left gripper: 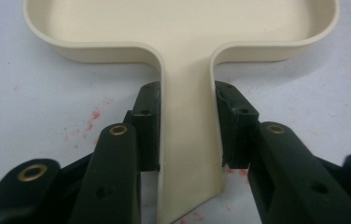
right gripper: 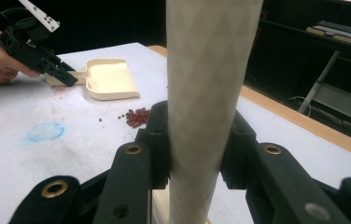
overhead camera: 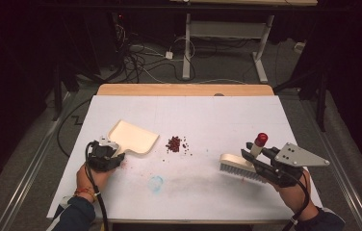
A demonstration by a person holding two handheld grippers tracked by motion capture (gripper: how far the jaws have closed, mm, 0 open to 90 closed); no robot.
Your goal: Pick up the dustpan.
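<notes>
Your left claw (left gripper: 187, 126) grips one dustpan (overhead camera: 133, 136); your right claw (right gripper: 194, 144) grips one brush (overhead camera: 239, 166). One pile of red beans (overhead camera: 175, 143) lies between them on the bench (overhead camera: 227, 115).

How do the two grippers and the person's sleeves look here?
Both grippers, left gripper and right gripper, are black with brass-coloured rivets on the jaws. The right one carries a grey three-cornered plate. A black cable trails from each. The sleeves are dark blue.

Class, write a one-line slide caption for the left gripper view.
Left gripper clamps the flat handle of a cream plastic dustpan resting on a white, red-stained table.
</notes>
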